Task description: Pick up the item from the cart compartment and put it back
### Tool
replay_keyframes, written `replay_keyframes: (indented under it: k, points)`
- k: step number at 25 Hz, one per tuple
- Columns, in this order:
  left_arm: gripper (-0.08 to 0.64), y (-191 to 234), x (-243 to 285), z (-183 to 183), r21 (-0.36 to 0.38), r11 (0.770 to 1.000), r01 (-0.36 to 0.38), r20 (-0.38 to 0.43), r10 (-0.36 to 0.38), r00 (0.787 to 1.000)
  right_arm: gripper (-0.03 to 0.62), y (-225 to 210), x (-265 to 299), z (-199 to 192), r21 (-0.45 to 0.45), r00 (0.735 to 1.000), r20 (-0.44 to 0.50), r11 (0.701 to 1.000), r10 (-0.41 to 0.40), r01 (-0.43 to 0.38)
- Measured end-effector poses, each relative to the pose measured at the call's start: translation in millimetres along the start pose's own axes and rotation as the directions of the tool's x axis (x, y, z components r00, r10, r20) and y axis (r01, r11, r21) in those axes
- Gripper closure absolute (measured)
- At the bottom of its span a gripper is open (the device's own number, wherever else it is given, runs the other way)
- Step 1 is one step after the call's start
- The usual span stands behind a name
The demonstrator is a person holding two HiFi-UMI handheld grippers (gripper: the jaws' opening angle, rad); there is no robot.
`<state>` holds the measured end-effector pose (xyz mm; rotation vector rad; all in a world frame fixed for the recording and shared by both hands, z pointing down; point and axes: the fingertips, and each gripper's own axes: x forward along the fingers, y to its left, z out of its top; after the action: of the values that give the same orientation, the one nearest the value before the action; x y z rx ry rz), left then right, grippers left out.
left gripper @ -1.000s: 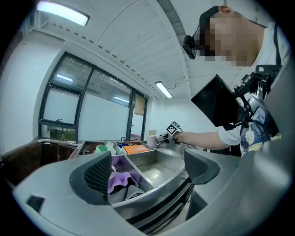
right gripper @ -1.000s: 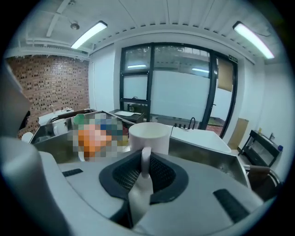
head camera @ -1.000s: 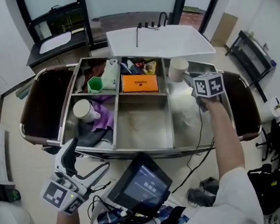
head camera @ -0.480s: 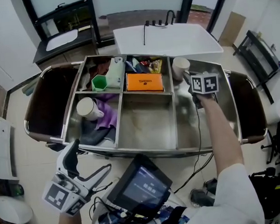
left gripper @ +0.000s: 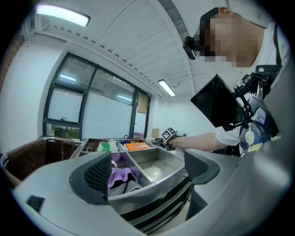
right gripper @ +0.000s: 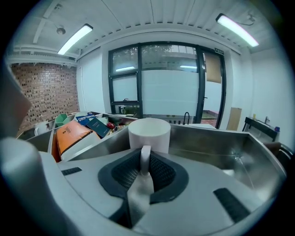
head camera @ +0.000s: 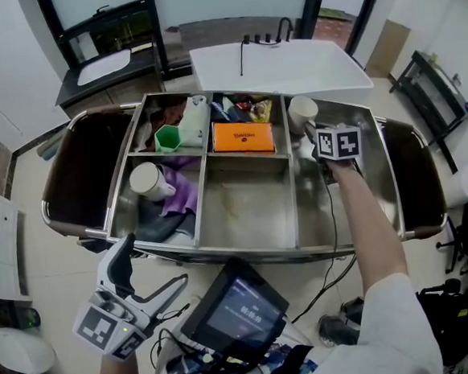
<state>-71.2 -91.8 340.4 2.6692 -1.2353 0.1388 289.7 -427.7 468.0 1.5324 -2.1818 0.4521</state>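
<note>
Steel cart point(head camera: 248, 209) fills mid-frame; at its upper-right compartment the right gripper point(head camera: 309, 136) pinches a white mug point(head camera: 301, 111) by its handle, jaws just opening. Lower left, the left gripper point(head camera: 120, 256) gapes empty.

Left gripper point(left gripper: 150, 171): jaws wide apart, ribbed pads point(left gripper: 97, 177) clear of everything, and the steel cart point(left gripper: 147, 191) shows through the gap from just off its near side. The cart's near-left compartment holds a purple cloth point(left gripper: 120, 167) over grey fabric; a green cup point(left gripper: 104, 146) stands at the far left, with an orange box point(left gripper: 137, 146) just right of it. A person's forearm point(left gripper: 203, 139) reaches over the cart's far right side, a dark screen point(left gripper: 220, 103) hangs above its near right corner, and tall windows point(left gripper: 87, 110) stand beyond its far side.
</note>
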Motion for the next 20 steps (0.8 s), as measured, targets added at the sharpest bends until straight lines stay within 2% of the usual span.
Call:
replay_keyframes:
  k: [2, 3, 5, 8, 14, 20]
  points:
    - [0.092, -0.1, -0.9, 0.9, -0.001, 1.0, 0.003, 0.002, -0.003, 1.0, 0.507, -1.6, -1.4, -0.5, -0.004, 1.0, -0.001, 1.0, -0.017, 0.017]
    - [0.092, 0.1, -1.5, 1.1, -0.001, 1.0, 0.004, 0.004, -0.004, 1.0, 0.458, -2.3, -2.0, -1.1, -0.005, 1.0, -0.003, 1.0, -0.021, 0.021]
    - [0.092, 0.8, -3.1, 0.8, -0.003, 1.0, 0.005, 0.005, -0.005, 1.0, 0.42, -3.2, -3.8, -1.8, -0.007, 1.0, -0.002, 1.0, -0.023, 0.023]
    - [0.092, 1.9, -5.6, 0.5, -0.005, 1.0, 0.011, 0.007, -0.011, 1.0, 0.397, -3.2, -9.6, -0.8, -0.012, 1.0, 0.006, 1.0, -0.025, 0.025]
    - [0.092, 2.7, -7.5, 0.9, -0.005, 0.999, 0.049, 0.009, -0.049, 0.999, 0.397, 1.3, -41.1, 7.6, -0.049, 0.997, 0.047, 0.997, -0.056, 0.058]
    - [0.092, 1.3, -11.0, 1.2, 0.003, 0.993, 0.116, 0.008, -0.116, 0.993, 0.399, 26.5, -101.5, 19.8, -0.086, 0.988, 0.138, 0.993, -0.074, 0.086]
